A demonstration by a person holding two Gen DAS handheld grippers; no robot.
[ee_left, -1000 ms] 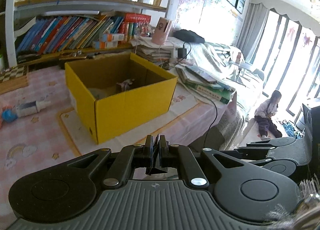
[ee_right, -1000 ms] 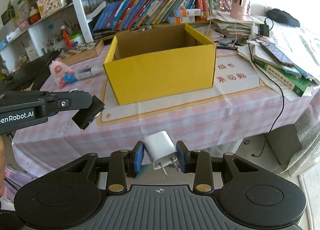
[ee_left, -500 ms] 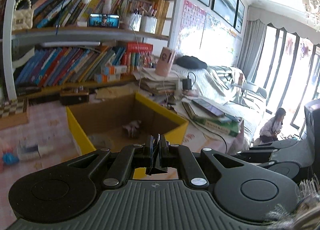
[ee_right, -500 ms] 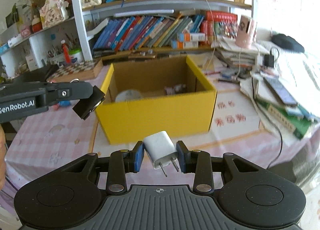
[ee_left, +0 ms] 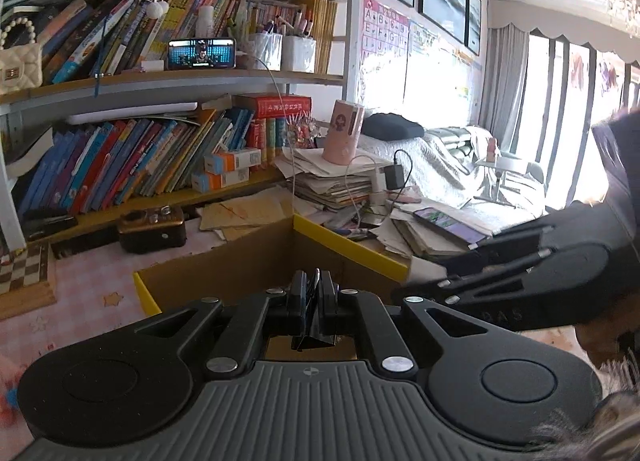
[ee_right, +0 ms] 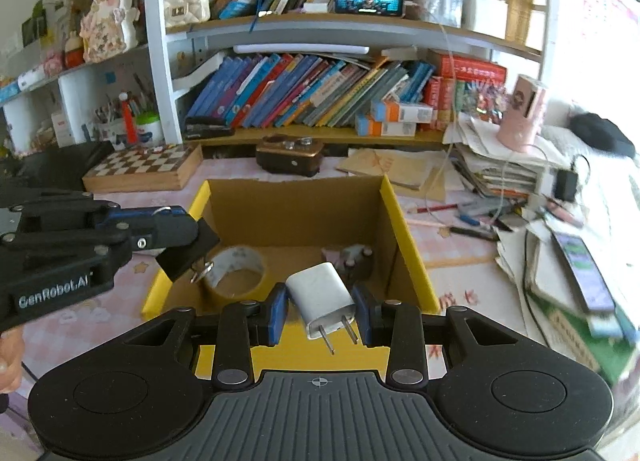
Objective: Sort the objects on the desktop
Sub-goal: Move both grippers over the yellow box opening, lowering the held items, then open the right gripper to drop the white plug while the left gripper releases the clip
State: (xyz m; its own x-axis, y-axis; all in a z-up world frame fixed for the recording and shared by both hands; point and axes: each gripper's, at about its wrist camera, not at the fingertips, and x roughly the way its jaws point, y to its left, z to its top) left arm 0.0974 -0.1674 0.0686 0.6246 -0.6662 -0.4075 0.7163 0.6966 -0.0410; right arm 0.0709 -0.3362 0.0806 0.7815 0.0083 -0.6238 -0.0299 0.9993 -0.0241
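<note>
Cluttered study; pink checked cloth on table (ee_right: 452, 249), bookshelves behind. Right hand-held gripper (ee_right: 320, 311), ribbed grey body, blue pads, clamped on a smooth white charger plug (ee_right: 322, 297) with two metal prongs, above the near wall of the yellow cardboard box (ee_right: 404, 237). Left hand-held gripper (ee_left: 313, 303) pressed together on a black binder clip (ee_left: 314, 335) over the box's left wall; side reads "GenRobot.AI". Inside the box: a tape roll (ee_right: 234, 271). Wooden chessboard (ee_right: 144, 167) toward the table's far left corner.
</note>
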